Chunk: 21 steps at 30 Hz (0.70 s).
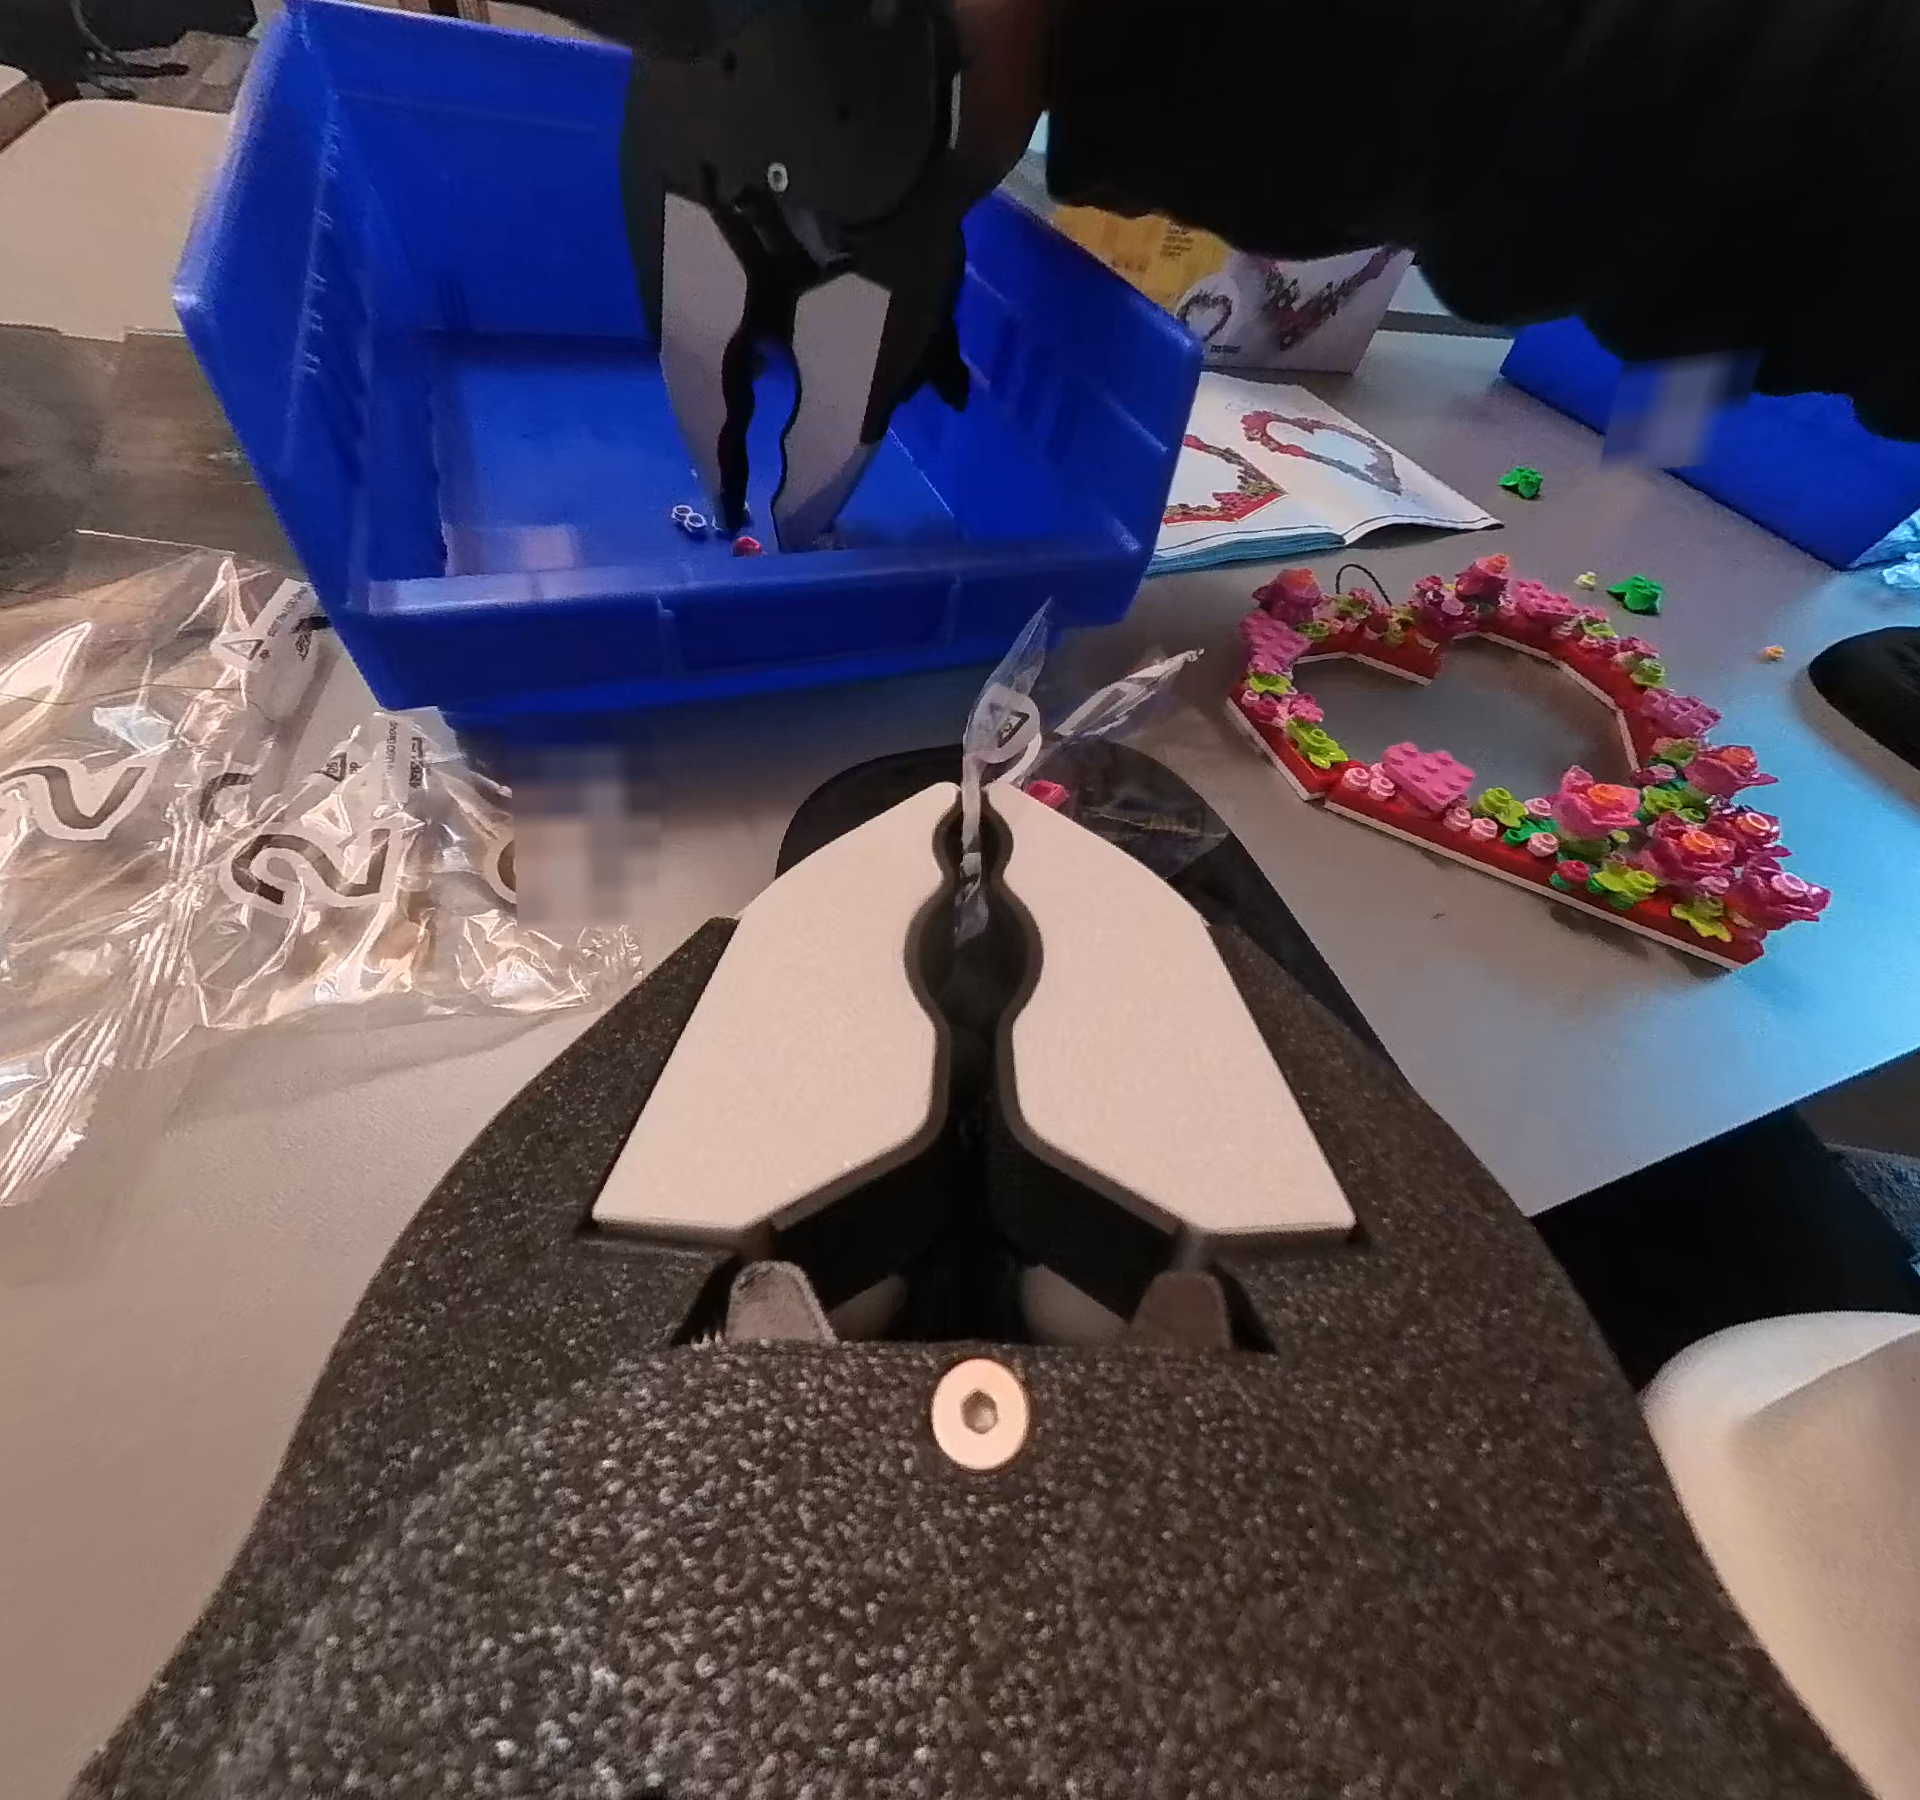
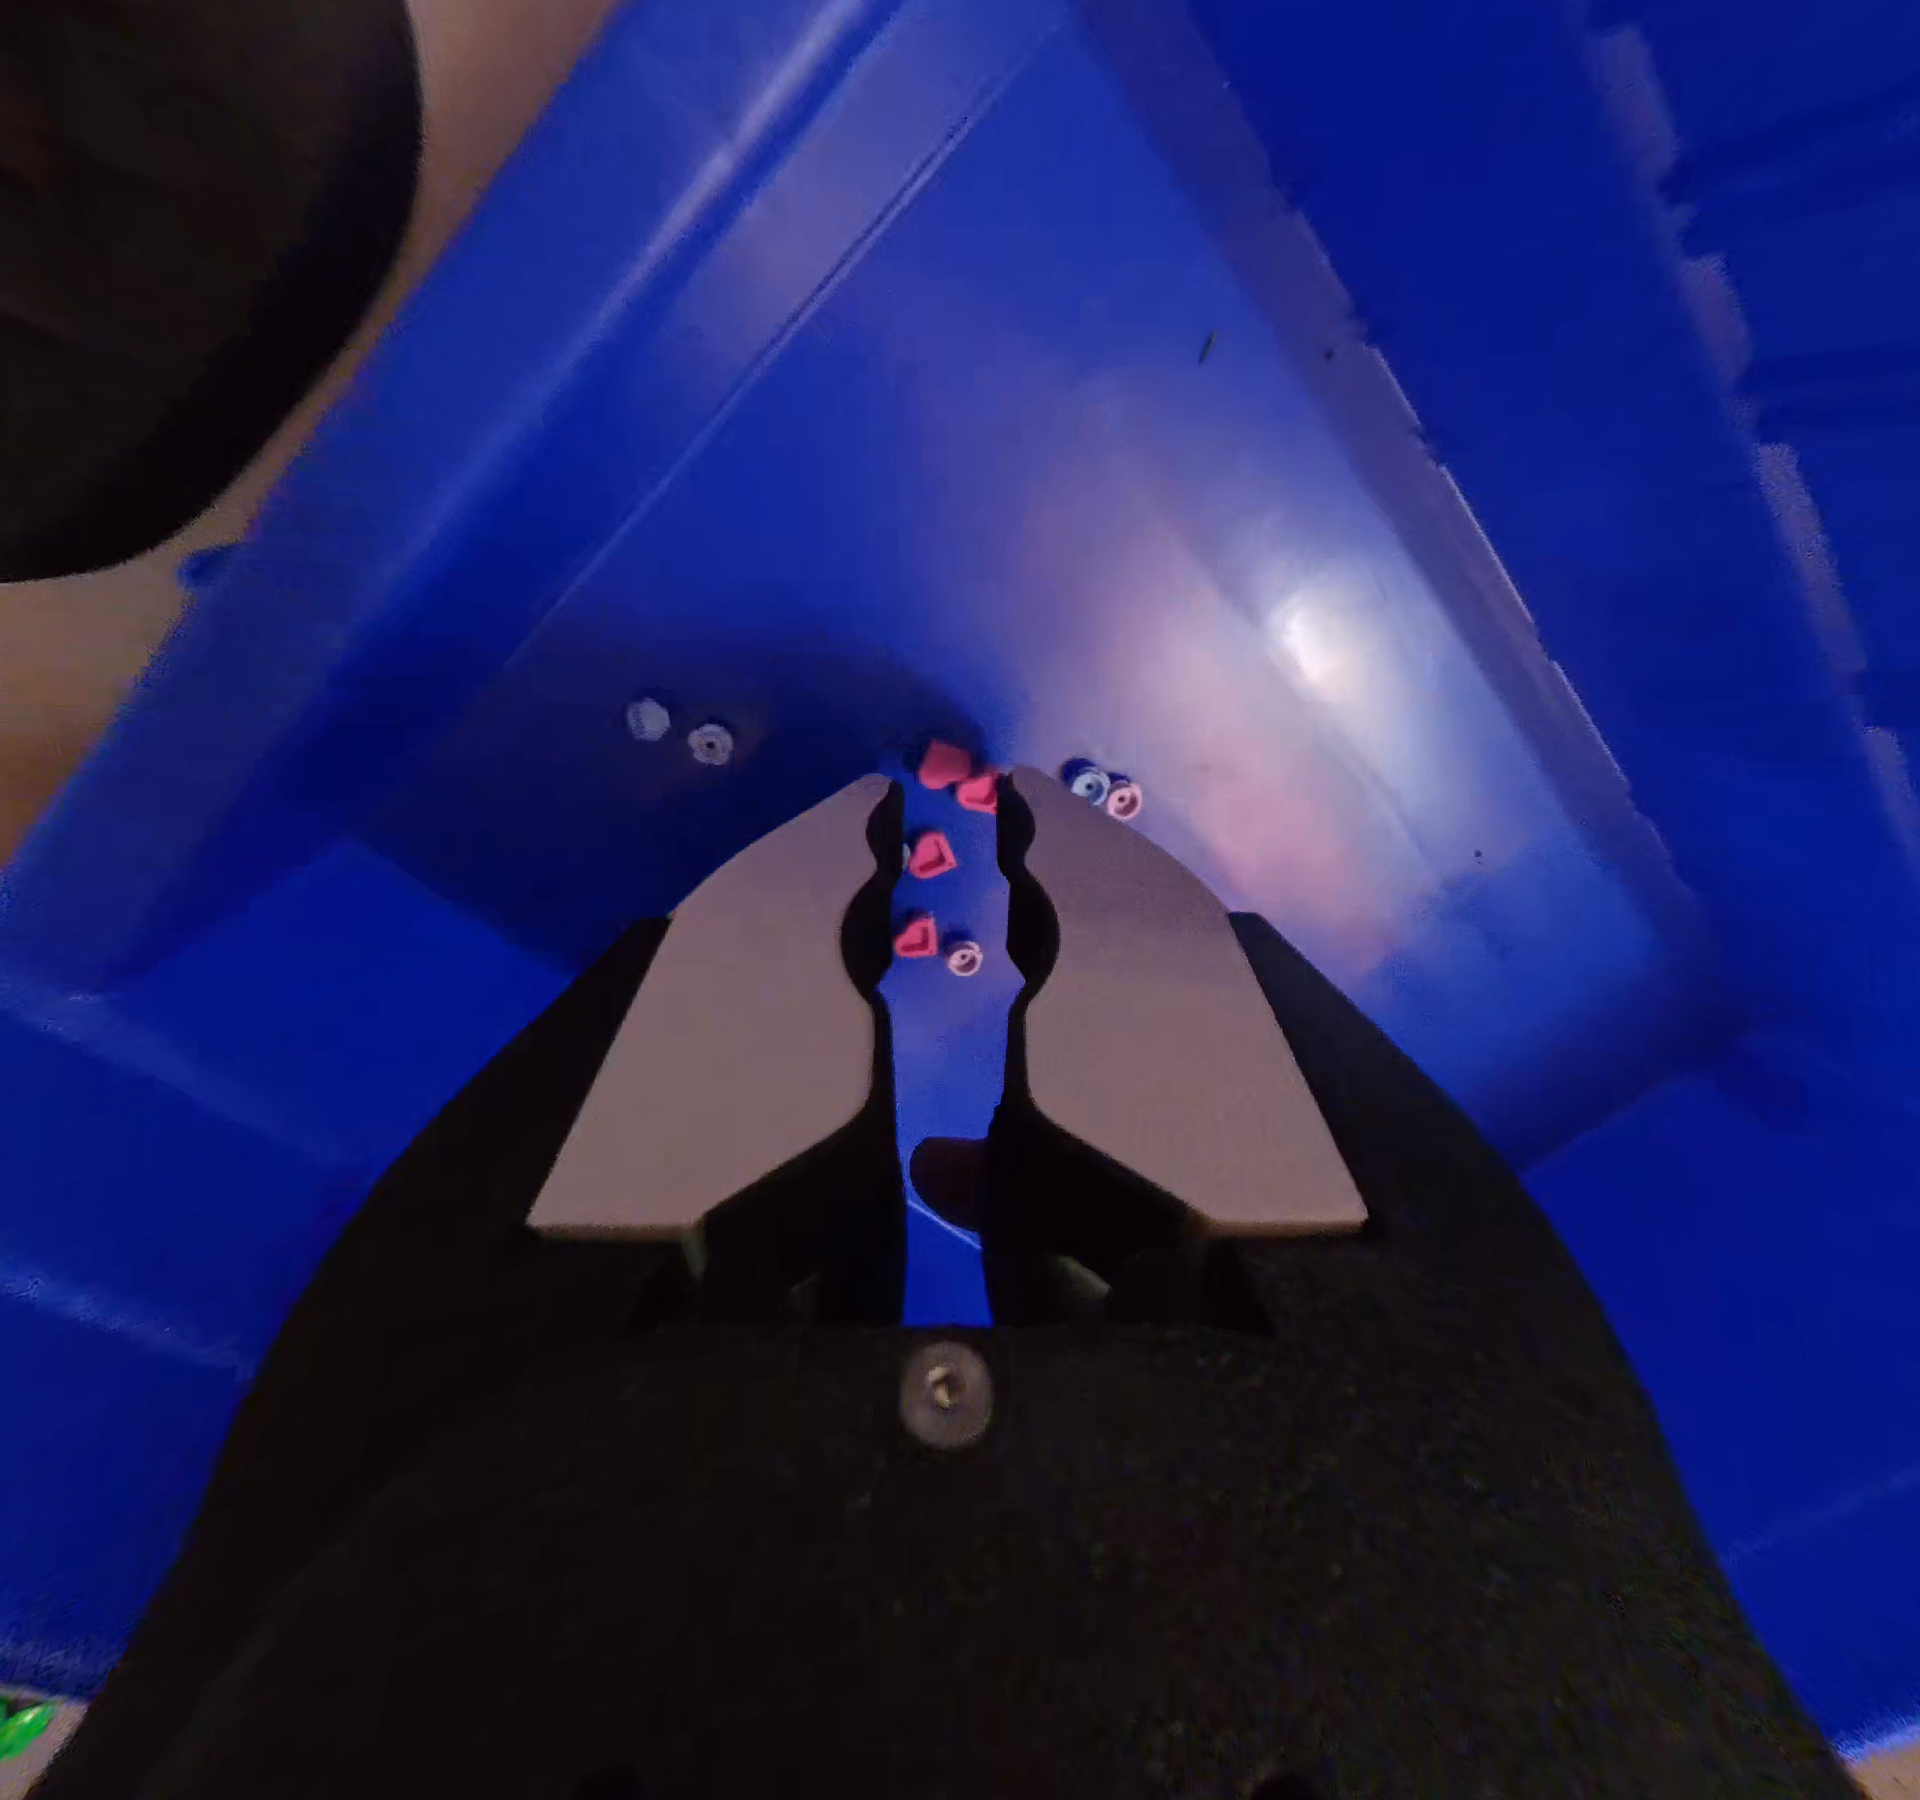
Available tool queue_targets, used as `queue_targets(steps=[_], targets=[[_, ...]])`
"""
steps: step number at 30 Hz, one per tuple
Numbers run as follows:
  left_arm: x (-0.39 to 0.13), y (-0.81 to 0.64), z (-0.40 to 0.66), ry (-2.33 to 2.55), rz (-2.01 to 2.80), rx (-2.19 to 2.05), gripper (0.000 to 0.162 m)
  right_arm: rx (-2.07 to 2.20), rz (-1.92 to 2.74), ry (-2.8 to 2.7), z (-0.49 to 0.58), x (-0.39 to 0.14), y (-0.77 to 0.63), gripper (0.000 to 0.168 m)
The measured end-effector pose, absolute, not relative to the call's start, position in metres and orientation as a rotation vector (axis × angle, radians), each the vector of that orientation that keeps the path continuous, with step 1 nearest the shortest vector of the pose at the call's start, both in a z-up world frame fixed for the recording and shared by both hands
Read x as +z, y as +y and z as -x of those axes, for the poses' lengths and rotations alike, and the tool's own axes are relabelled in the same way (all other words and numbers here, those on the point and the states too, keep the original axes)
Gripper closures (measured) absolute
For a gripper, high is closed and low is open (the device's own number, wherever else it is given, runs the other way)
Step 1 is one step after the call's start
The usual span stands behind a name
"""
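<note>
The left gripper is clamped on a crumpled clear plastic bag. The right gripper, jaws parted, reaches into the blue plastic bin, tips straddling small pink heart-shaped bricks on its floor.

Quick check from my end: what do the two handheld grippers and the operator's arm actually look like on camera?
Both grippers match. The left gripper has a speckled black body, one silver hex screw in the middle, and two flat pale grey fingers with wavy, scalloped inner edges. The right gripper has the same black body, screw and grey fingers. The arm behind it wears a black sleeve. No cables show.
</note>
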<state>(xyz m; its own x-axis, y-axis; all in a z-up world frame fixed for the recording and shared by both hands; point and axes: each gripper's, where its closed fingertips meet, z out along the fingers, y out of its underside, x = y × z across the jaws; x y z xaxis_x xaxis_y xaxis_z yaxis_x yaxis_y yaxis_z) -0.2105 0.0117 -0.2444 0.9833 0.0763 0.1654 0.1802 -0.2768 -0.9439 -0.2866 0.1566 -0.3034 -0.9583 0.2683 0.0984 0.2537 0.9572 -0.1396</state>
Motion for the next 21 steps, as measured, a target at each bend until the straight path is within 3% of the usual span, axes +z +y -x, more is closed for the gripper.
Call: queue_targets(steps=[6,10,15,21], targets=[[-0.247,0.012,0.210,-0.188,1.849,-0.119,0.162,0.183,0.425,-2.994,0.290,-0.309,0.161,0.149],[-0.248,0.012,0.211,-0.191,1.847,-0.124,0.162,0.195,0.422,-3.025,0.289,-0.310,0.160,0.159],[-0.248,0.010,0.212,-0.200,1.847,-0.126,0.162,0.208,0.431,-3.016,0.289,-0.309,0.161,0.159],[-0.248,0.010,0.214,-0.220,1.843,-0.144,0.162,0.657,0.404,-2.878,0.273,-0.244,0.101,0.159]])
